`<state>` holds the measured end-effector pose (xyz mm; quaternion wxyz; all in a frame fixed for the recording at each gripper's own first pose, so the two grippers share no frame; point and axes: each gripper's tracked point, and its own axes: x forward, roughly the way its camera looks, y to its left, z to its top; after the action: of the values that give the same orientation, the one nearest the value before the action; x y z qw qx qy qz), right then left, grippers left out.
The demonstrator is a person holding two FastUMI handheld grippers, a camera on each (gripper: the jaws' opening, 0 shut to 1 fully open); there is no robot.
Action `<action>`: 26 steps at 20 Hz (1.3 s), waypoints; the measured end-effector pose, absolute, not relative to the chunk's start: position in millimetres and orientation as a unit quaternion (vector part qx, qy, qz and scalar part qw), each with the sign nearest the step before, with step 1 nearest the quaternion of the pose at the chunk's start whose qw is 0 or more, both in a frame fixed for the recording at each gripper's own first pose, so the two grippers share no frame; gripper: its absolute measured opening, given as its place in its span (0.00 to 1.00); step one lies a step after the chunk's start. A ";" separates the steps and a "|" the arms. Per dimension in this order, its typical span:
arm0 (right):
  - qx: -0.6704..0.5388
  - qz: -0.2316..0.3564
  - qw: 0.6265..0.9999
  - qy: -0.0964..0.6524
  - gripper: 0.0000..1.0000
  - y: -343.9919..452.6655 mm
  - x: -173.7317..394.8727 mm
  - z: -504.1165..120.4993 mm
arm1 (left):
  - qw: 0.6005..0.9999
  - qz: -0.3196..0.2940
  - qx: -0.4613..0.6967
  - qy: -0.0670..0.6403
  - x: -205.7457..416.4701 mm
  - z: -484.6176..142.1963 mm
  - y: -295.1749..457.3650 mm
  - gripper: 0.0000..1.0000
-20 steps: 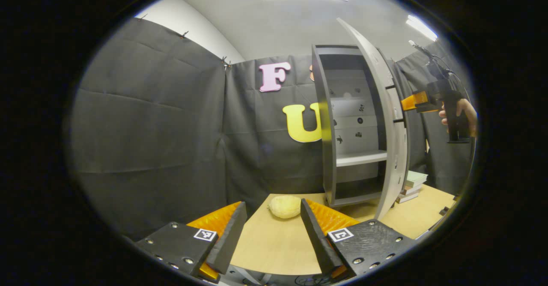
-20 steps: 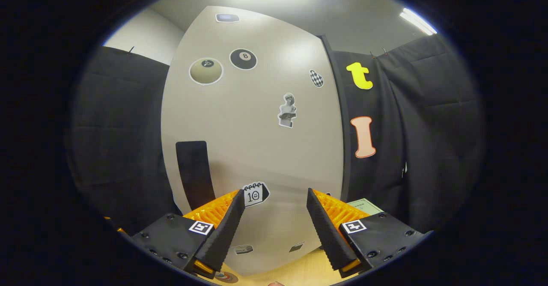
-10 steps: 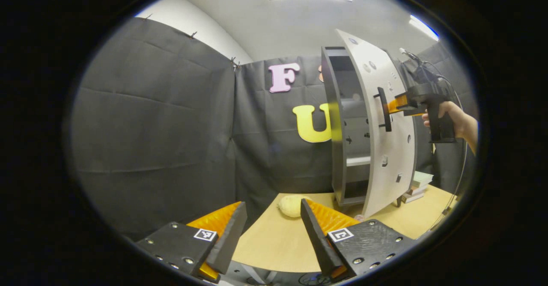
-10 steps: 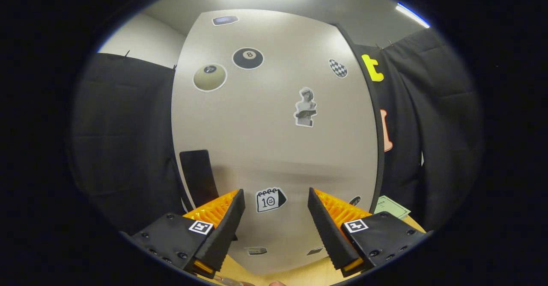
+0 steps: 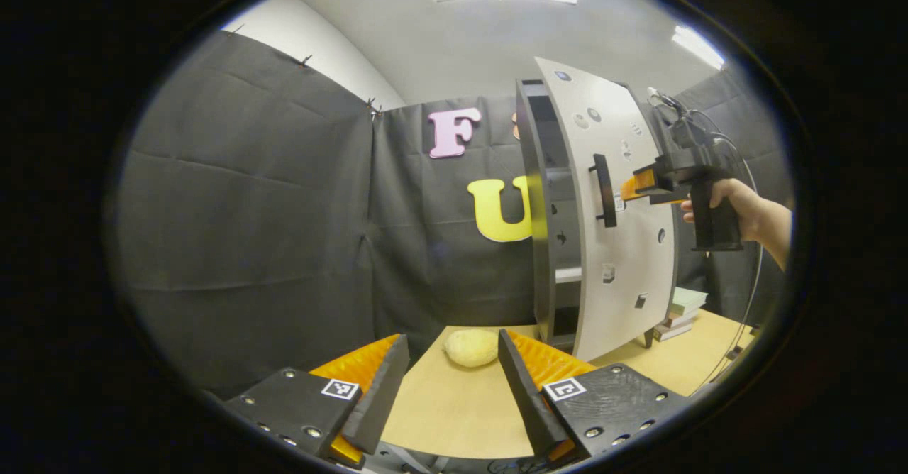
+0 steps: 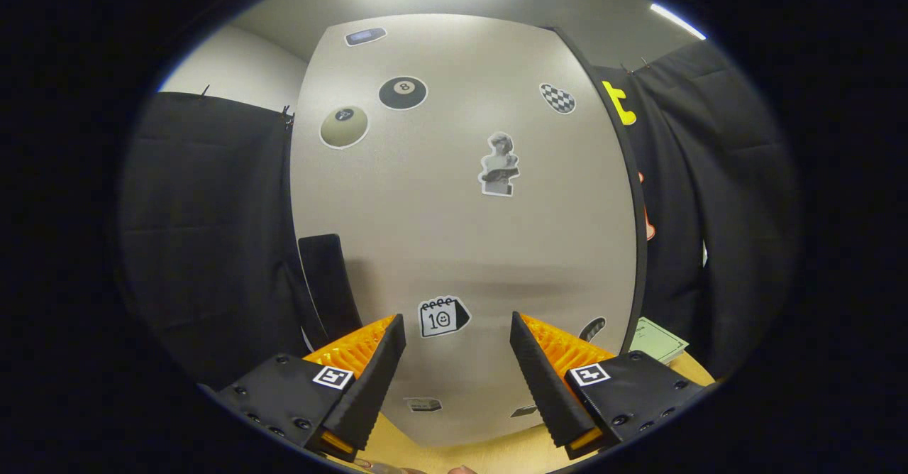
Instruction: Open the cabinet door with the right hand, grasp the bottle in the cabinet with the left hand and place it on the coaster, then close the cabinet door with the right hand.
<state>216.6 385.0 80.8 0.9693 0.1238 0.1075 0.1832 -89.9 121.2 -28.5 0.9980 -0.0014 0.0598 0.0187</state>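
On the wooden table (image 5: 454, 410), the cabinet door (image 6: 461, 233) bears an "8" sticker (image 6: 403, 93); both grippers gape.

Right gripper view: my fingers (image 6: 380, 360) stand apart, nothing between them, facing the grey cabinet door (image 6: 454, 233) with its stickers. A dark handle (image 6: 328, 282) lies left; a green booklet (image 6: 656, 340), possibly a book, rests on the surface (image 6: 489, 456).

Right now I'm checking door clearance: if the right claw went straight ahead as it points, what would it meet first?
Probably the pale grey, sticker-covered cabinet door; the open right claw faces its front, beside the black handle.
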 end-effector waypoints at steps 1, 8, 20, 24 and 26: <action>0.120 0.185 0.970 0.106 0.96 376.0 207.3 82.0 | 0.998 0.018 0.000 0.056 -85.0 -22.3 118.5 0.77; 0.090 0.168 0.978 0.085 0.93 298.3 156.8 88.1 | 0.999 -0.004 0.005 0.035 -54.8 11.6 77.3 0.77; 0.029 0.101 0.993 0.049 0.98 185.1 87.9 64.4 | 0.999 -0.039 -0.014 0.025 -19.1 43.6 4.0 0.77; 0.043 0.085 0.993 0.067 0.99 162.6 72.7 36.9 | 0.999 -0.047 -0.019 0.012 -21.3 47.6 -12.0 0.79; 0.050 0.071 0.994 0.070 0.99 150.7 66.5 24.4 | 0.999 -0.045 -0.022 -0.001 -25.2 46.3 -13.4 0.79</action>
<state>66.5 150.7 24.4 0.9938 0.0500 0.0697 0.0706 -25.2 -13.4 46.3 0.9988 -0.0216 -0.0009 -0.0448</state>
